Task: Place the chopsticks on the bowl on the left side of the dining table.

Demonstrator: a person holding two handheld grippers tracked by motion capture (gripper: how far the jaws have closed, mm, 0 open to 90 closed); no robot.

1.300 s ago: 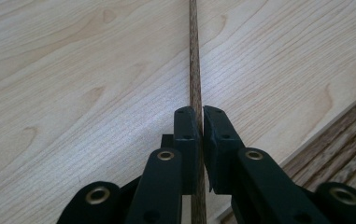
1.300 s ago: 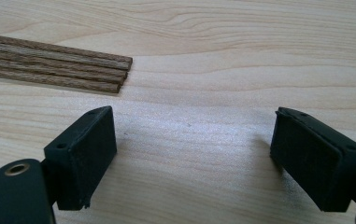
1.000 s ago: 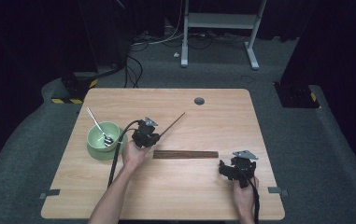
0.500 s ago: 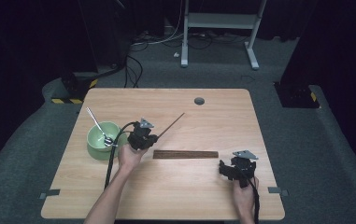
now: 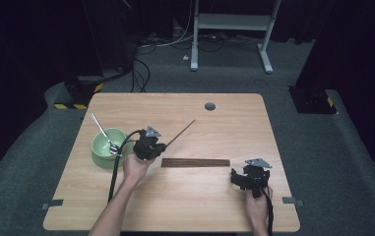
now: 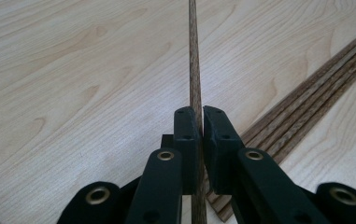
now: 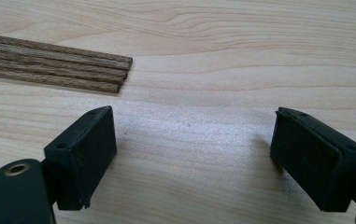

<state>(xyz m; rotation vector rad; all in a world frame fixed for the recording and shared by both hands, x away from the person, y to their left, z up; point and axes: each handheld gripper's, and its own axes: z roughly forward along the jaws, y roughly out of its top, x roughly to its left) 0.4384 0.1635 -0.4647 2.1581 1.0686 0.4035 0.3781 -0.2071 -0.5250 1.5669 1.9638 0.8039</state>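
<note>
Light wooden desk, dark grey carpet around it, black surroundings behind.

Single chopstick: clamped between the fingers of the left gripper, pads pressed flat on either side of the shaft. Stick runs straight out ahead of the fingertips and also passes back between the jaws toward the gripper body. In the high view it juts from the left gripper up and to the right, its far end over bare desk.

Bundle of chopsticks: lies flat on the desk, just right of the left fingers in the left gripper view, apart from the held stick. In the high view the bundle lies between the two grippers.

Right gripper: fingers wide apart, nothing between them, bare desk under the gap. End of the bundle lies ahead and to the left of them, not touching.

Green bowl with a metal spoon in it stands just left of the left gripper.
</note>
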